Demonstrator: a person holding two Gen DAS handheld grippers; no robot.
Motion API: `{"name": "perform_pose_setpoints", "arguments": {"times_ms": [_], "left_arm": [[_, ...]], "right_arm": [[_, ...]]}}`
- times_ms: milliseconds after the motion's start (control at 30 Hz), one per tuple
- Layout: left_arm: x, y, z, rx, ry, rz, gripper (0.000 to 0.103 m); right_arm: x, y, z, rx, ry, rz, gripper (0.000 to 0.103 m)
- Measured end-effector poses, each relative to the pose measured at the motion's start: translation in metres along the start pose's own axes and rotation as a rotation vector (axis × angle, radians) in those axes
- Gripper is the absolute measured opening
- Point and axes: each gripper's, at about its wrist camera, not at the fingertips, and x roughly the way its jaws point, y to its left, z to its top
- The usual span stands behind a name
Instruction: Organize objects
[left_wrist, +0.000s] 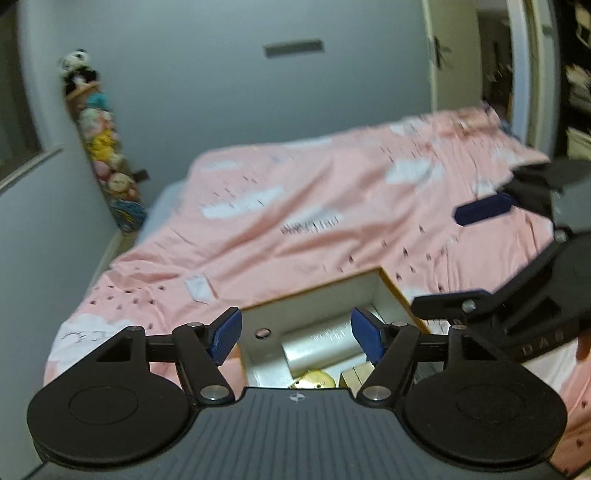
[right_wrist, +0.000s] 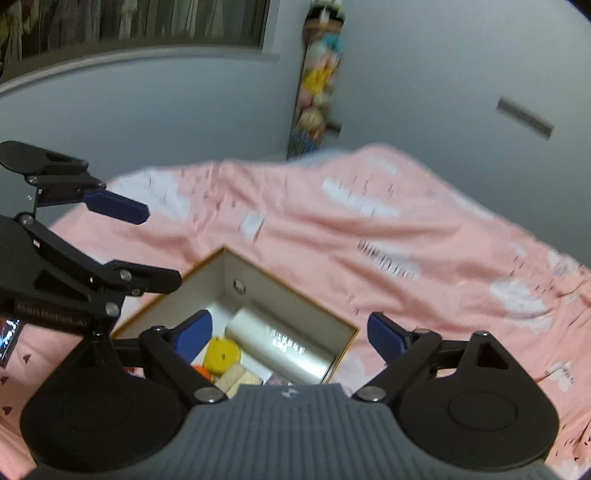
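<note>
An open box (left_wrist: 314, 303) (right_wrist: 229, 271) with white walls and a tan rim lies on the pink bed cover (left_wrist: 295, 206) (right_wrist: 369, 240). In it lie a silver cylinder (left_wrist: 321, 343) (right_wrist: 280, 343), a yellow round piece (left_wrist: 314, 380) (right_wrist: 221, 354), wooden blocks (left_wrist: 356, 374) (right_wrist: 236, 380) and something orange (right_wrist: 202, 370). My left gripper (left_wrist: 295, 330) (right_wrist: 147, 243) hovers above the box, open, with nothing between its blue pads. My right gripper (right_wrist: 290, 330) (left_wrist: 461, 258) hangs beside it, also open and holding nothing.
A column of plush toys (left_wrist: 99, 147) (right_wrist: 317, 85) hangs in the wall corner behind the bed. Grey walls stand at the back, a window (right_wrist: 147, 22) to the left, and a doorway with shelves (left_wrist: 535, 74) to the right. The bed's left edge (left_wrist: 110, 254) runs along the wall.
</note>
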Motion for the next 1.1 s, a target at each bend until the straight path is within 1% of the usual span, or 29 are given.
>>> {"name": "perform_pose_setpoints", "arguments": {"times_ms": [100, 167, 267, 333, 400, 500, 633, 833, 967, 1100], "left_arm": [[-0.019, -0.004, -0.006, -0.031, -0.079, 0.052, 0.085], [-0.028, -0.007, -0.012, -0.054, -0.124, 0.090, 0.085], [-0.039, -0.012, -0.024, -0.121, -0.160, 0.141, 0.087], [-0.041, -0.016, -0.032, -0.150, -0.165, 0.144, 0.088], [-0.041, -0.019, -0.040, -0.179, -0.154, 0.146, 0.088], [-0.038, -0.023, -0.053, -0.217, -0.139, 0.152, 0.088], [-0.034, -0.032, -0.070, -0.194, -0.126, 0.162, 0.088], [-0.027, -0.035, -0.095, -0.200, -0.082, 0.138, 0.088], [-0.017, -0.034, -0.108, -0.227, -0.016, 0.125, 0.088], [-0.003, -0.034, -0.121, -0.257, 0.046, 0.123, 0.088]], "right_arm": [[-0.019, 0.008, -0.011, 0.048, -0.073, -0.033, 0.097], [-0.026, 0.013, -0.022, 0.100, -0.092, -0.038, 0.098], [-0.037, 0.018, -0.039, 0.193, -0.141, -0.017, 0.101], [-0.043, 0.020, -0.050, 0.257, -0.164, -0.014, 0.102], [-0.048, 0.024, -0.059, 0.298, -0.179, -0.055, 0.102], [-0.048, 0.029, -0.070, 0.324, -0.191, -0.119, 0.102], [-0.048, 0.034, -0.087, 0.355, -0.196, -0.167, 0.102], [-0.048, 0.049, -0.111, 0.340, -0.181, -0.196, 0.102], [-0.044, 0.051, -0.120, 0.368, -0.153, -0.194, 0.102], [-0.034, 0.054, -0.127, 0.371, -0.103, -0.194, 0.102]]}}
